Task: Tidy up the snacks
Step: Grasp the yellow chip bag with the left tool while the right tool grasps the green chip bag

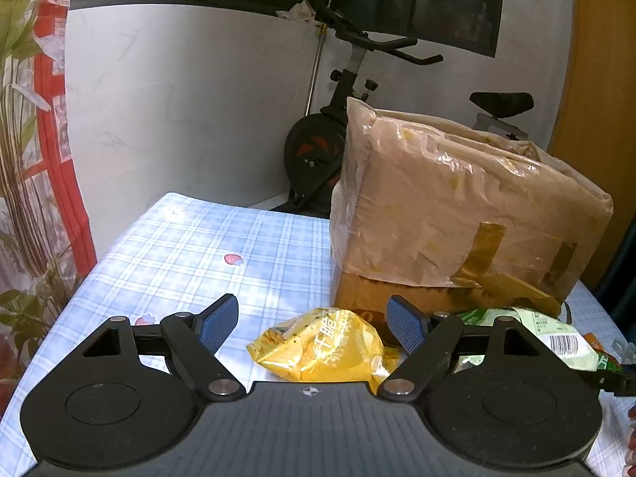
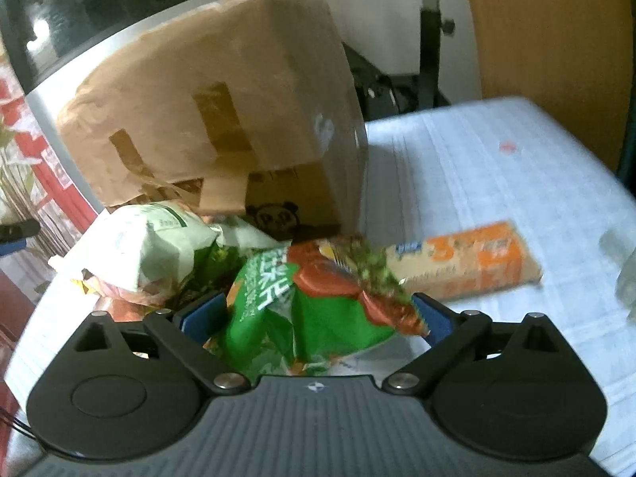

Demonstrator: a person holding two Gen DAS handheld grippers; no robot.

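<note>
The left gripper (image 1: pixel 312 324) is spread around a yellow bag (image 1: pixel 322 346) before the box (image 1: pixel 449 214); the right gripper (image 2: pixel 314 314) pinches a green bag (image 2: pixel 310 314), probably to move it there.

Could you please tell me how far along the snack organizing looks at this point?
Nothing looks sorted yet. The right claw brackets the green snack bag; whether it grips is unclear. The left claw hangs open over the yellow chip bag. The pale green bag and orange box lie loose beside the cardboard box.
</note>
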